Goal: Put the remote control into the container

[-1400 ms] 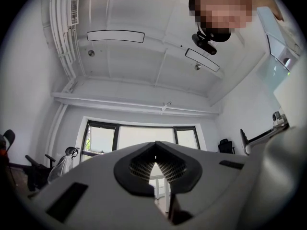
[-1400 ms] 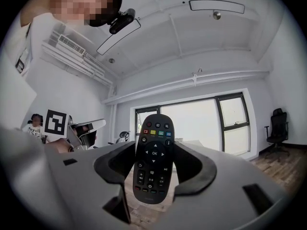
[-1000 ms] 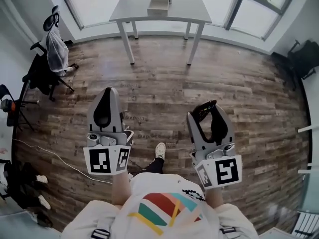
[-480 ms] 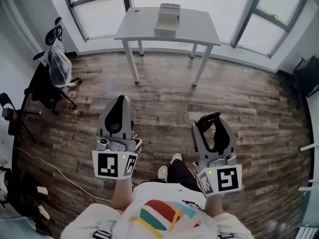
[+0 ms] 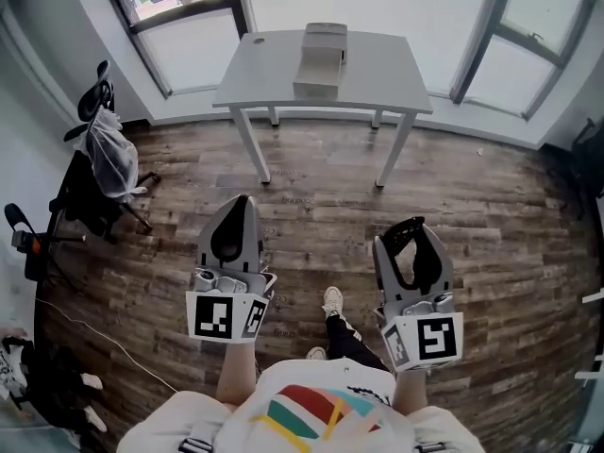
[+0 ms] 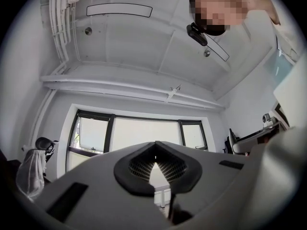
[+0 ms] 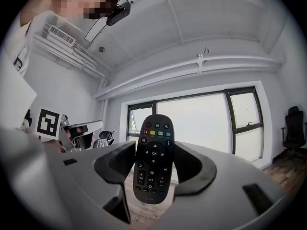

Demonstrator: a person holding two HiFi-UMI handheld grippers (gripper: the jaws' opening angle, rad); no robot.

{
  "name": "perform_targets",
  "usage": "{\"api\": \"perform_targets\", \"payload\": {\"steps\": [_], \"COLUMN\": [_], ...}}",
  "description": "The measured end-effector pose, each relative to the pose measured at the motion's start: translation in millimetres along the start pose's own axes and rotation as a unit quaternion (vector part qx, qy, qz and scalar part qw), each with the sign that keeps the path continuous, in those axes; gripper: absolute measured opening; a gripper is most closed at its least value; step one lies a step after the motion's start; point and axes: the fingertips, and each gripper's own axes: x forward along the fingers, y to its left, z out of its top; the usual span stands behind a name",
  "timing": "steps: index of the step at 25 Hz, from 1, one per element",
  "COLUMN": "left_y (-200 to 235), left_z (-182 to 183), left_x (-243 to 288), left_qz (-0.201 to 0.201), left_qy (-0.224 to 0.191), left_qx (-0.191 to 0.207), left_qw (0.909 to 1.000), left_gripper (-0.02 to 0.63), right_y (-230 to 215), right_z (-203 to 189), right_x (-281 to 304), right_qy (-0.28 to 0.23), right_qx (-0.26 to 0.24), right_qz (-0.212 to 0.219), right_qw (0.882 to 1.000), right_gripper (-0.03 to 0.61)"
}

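The right tongs (image 7: 154, 164) clamp the black remote control (image 7: 153, 152) upright; the left tongs (image 6: 154, 157) are together, empty. The container (image 5: 319, 61) sits on the white tabletop (image 5: 387, 64), well apart

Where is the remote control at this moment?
The remote control is clamped between the jaws of the right tool, at the head view's right, above the wooden floor, short of the white table.

A grey table (image 5: 377, 69) on the wooden floor (image 5: 311, 206) bears one pale container (image 5: 319, 61) (about mid-width).
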Motion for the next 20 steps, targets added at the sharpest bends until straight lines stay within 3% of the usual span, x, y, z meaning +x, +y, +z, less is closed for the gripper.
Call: {"api": "perform_targets", "payload": {"steps": [6, 12, 20], "left_y": [2.5, 23.4, 49.8], "left_z": [-19.7, -30.5, -46.3], "left_x": [89.0, 144.5, 204.4], "left_qz": [-0.016, 0.022, 0.034], "left_qy": [0.012, 0.013, 0.008], "left_qx": [0.027, 0.026, 0.023], "left_qw": [0.9994, 0.9993, 0.9991], "left_gripper": [0.006, 0.006, 0.006], "right_y": [-50.2, -80.2, -93.5], "right_z": [7.7, 6.9, 0.3], "right_x": [85.8, 150.6, 218.8], "right_qy": [-0.001, -0.006, 0.002], "right_qx": [-0.006, 0.0, -0.005], "right_qz": [0.008, 0.033, 0.057], "right_qw": [1.0, 0.999, 0.998], "right_gripper": [0.25, 0.25, 0.249]}}
